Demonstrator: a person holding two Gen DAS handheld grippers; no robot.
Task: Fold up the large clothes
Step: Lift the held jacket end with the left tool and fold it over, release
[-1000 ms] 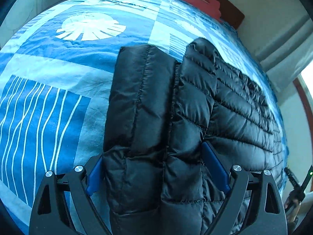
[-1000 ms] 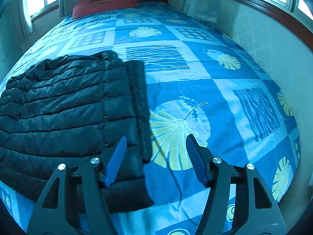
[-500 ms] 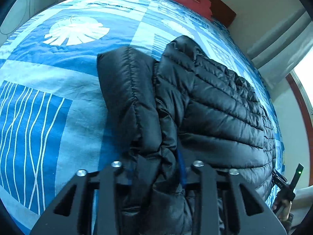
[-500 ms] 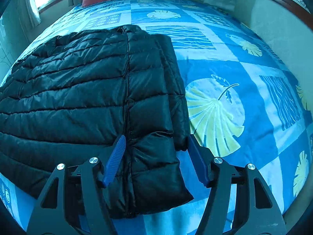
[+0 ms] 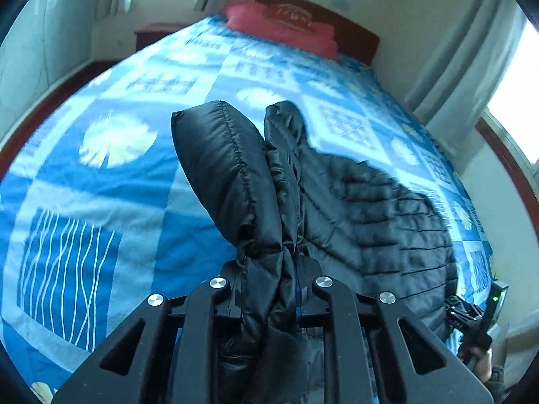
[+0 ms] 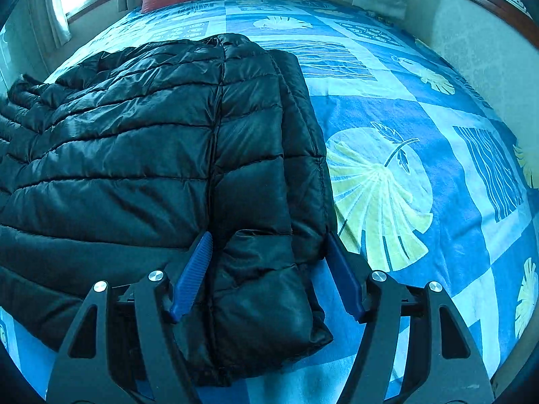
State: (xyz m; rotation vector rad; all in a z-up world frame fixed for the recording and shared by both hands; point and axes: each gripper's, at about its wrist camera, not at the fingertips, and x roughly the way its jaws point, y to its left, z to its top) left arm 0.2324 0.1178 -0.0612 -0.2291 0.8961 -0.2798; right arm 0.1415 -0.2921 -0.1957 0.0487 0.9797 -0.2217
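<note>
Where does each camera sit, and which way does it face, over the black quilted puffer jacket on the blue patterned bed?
Left wrist view: behind the left gripper, facing the red pillow at the headboard; its jaws, just closing, pinch a bunched fold of the black quilted puffer jacket; a hand shows at lower right.
Right wrist view: behind the right gripper, angled down at the jacket's near corner; open blue pads straddle it.
Shared: jacket, blue patterned bedspread, pillow.

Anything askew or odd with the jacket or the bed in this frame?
Nothing damaged. The black puffer jacket lies lopsided: the left gripper pinches one end up off the blue bedspread, the other end still flat between the right gripper's open jaws.
</note>
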